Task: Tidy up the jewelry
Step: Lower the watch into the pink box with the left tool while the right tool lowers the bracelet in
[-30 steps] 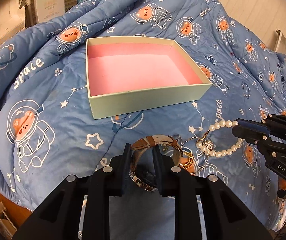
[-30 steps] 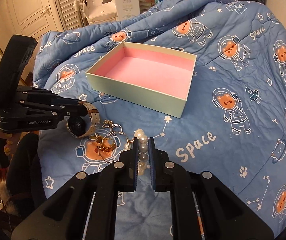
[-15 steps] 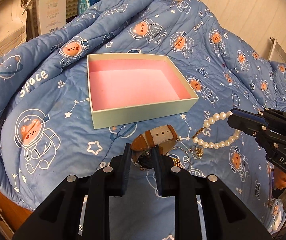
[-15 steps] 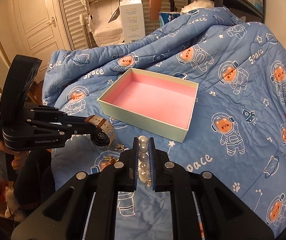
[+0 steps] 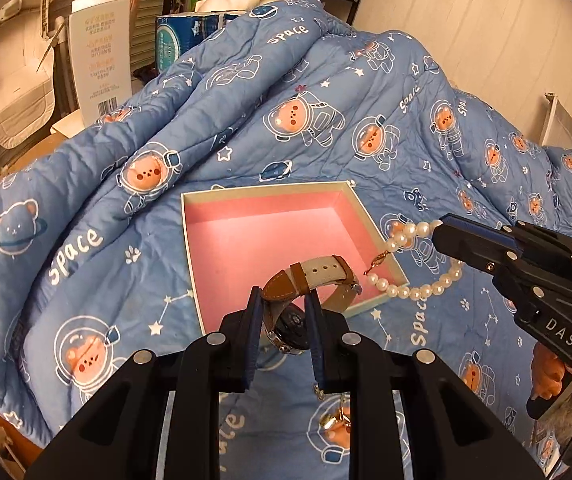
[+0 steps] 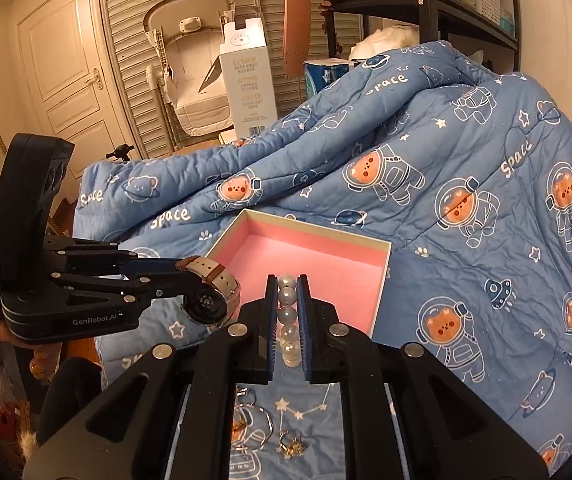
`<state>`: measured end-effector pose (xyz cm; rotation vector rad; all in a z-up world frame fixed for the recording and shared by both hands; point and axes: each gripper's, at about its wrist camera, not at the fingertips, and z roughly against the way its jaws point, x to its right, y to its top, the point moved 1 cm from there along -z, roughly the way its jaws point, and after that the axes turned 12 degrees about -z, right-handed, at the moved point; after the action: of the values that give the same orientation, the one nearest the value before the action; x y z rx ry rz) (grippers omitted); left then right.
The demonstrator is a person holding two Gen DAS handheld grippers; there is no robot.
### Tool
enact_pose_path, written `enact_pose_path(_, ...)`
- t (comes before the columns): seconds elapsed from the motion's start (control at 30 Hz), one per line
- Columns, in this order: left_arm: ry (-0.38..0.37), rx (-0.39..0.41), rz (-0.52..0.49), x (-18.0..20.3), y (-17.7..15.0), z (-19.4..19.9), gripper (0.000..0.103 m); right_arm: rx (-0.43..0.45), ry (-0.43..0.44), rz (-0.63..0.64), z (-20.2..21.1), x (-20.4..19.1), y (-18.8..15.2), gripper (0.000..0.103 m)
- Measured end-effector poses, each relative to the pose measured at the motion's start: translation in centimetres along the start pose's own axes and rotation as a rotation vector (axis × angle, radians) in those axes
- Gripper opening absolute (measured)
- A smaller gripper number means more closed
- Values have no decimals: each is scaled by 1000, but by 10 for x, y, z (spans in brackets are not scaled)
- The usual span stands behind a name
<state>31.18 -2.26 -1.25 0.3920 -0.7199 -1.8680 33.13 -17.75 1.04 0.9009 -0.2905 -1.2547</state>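
An open box (image 5: 246,236) with a pink inside lies on the blue space-print quilt; it also shows in the right wrist view (image 6: 309,256). My left gripper (image 5: 284,300) is shut on a wristwatch (image 5: 309,276) with a brown and grey strap, held above the box's near edge. The watch also shows in the right wrist view (image 6: 210,292). My right gripper (image 6: 287,284) is shut on a pearl bracelet (image 6: 287,320), held above the box's near right corner. The pearls (image 5: 409,268) hang in a loop from its tip (image 5: 437,230).
Loose rings and gold pieces (image 6: 270,428) lie on the quilt below my grippers, also in the left wrist view (image 5: 335,418). The quilt (image 6: 465,200) rises in a fold behind the box. A white carton (image 6: 248,80) and a shelf (image 6: 445,4) stand beyond the bed.
Both grippers have lifted off the quilt and moved toward the box, the left carrying the watch, the right the pearl bracelet. The other jewelry stays on the quilt.
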Motion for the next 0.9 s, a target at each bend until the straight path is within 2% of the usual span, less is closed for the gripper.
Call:
enact_pose_path(0.1,23,-24,-23,-3,10,-15,21,-18,8,-26,-22,4,11,10)
enact_pose_path(0.33,1,-89,-6,-15,18,-51,20,-93,30,-93,-76,15,19,10)
enact_pose_path(0.47,-6,-123,6,-19,18,-68,21,-124,11,-126,-101,24,18,10)
enact_pose_path(0.9,3,-150,32,-31,16,-89,20,-153,-62,-122,-135,35,16,10)
